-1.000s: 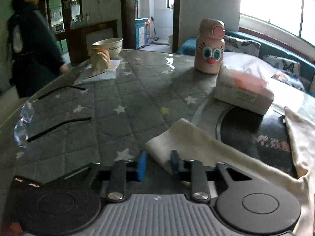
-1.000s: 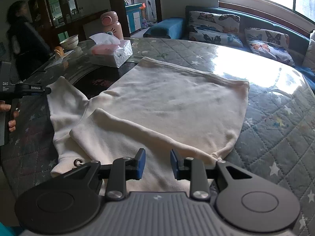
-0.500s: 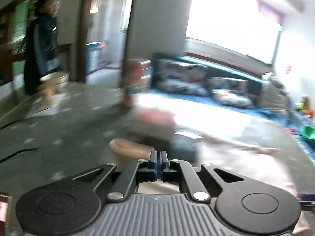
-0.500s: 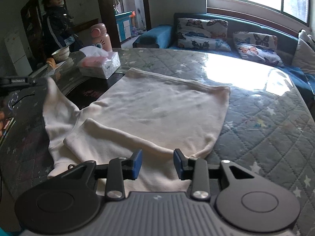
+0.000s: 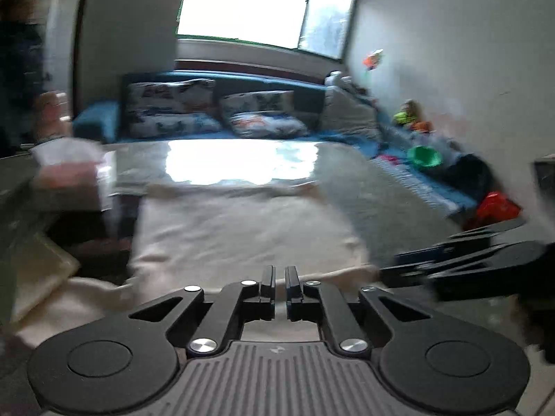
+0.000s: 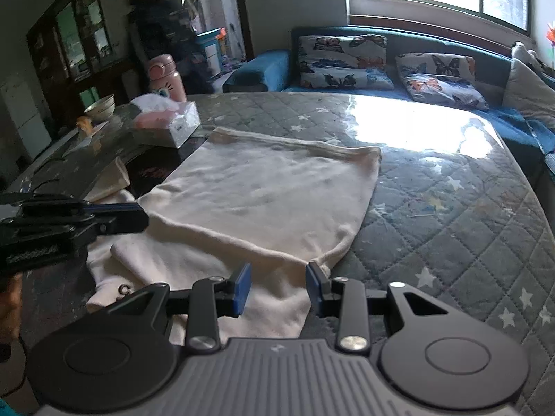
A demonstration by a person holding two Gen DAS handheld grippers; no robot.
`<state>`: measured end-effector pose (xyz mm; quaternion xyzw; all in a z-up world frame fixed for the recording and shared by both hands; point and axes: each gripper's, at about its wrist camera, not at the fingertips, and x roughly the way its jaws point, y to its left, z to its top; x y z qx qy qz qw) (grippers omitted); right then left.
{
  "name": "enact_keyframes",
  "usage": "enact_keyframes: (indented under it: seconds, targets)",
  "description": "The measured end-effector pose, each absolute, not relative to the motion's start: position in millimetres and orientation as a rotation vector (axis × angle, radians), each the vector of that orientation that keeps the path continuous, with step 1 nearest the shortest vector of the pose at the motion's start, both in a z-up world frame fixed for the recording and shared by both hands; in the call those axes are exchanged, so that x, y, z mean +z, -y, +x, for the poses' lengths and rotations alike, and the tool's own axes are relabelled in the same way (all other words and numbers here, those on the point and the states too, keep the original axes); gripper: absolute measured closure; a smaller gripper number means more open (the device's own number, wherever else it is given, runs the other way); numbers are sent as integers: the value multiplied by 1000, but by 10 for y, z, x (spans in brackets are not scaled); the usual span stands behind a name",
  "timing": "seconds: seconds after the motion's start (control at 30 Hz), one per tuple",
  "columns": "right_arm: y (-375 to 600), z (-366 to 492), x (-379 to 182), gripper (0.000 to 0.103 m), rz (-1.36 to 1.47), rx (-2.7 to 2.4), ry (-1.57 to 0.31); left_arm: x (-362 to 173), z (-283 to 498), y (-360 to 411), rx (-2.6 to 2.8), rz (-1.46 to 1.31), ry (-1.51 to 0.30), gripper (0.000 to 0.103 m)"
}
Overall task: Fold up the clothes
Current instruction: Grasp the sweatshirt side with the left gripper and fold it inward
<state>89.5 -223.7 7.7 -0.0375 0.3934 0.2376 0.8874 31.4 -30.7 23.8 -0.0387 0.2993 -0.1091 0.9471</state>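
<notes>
Garment (image 6: pixel 263 201) lengthwise toward sofa (image 6: pixel 409 52)

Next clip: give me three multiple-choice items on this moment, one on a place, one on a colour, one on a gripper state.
1. Where is the clear tissue box relative to the cream garment?
A. beyond its far-left corner
B. on top of it
C. under it

2. What colour are the right gripper pads?
A. red
B. blue
C. white

3. How do the right gripper's jaws stand?
A. apart
B. closed on cloth
C. closed on nothing

Answers: 1 A, the box stands on the quilted table cover past that corner. 2 B, both pads show blue. 3 A, garment shows through the gap.
</notes>
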Motion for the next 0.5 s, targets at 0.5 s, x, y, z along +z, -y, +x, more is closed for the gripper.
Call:
enact_keyframes:
  seconds: [0.5]
  targets:
    - [1966,995,-38,68,-88,541,-850,-162,747,-793,187,24,-653,69]
